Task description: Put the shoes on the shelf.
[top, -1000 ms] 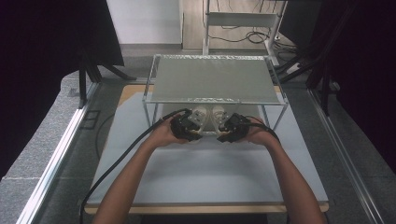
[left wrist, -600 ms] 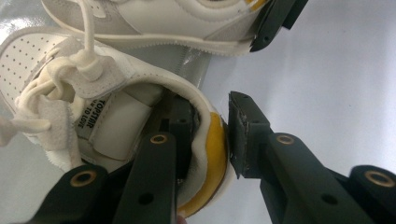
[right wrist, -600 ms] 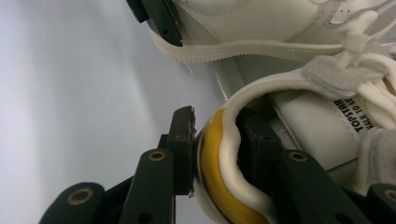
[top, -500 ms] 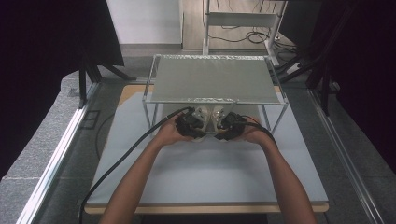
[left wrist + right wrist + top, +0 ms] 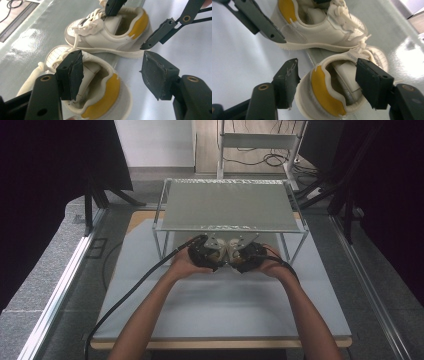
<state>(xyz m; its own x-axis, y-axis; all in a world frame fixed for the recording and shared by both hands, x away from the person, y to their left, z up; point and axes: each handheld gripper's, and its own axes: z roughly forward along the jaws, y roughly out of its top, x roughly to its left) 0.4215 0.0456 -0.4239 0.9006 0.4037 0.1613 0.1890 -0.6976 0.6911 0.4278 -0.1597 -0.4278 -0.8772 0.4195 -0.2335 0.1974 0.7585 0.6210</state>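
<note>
two cream shoes, yellow heel patches, laces seemingly loose

- The two small sneakers, the near one and the far one in the left gripper view, have smooth, faintly sheeny cream uppers that look like synthetic leather.
- Each sneaker's yellow heel panel looks smooth and matt; the laces are soft woven cloth.
- The toe cap is perforated with small holes.
- The left gripper has matt black pads, rough and scuffed at the edges, on hard black plastic arms with brass-coloured rivets.
- The right gripper has the same matt, worn pads.
- The shelf looks like metal, its top a dull grey sheet.
- The table top is smooth and pale; under the shelf it is glossy.
</note>
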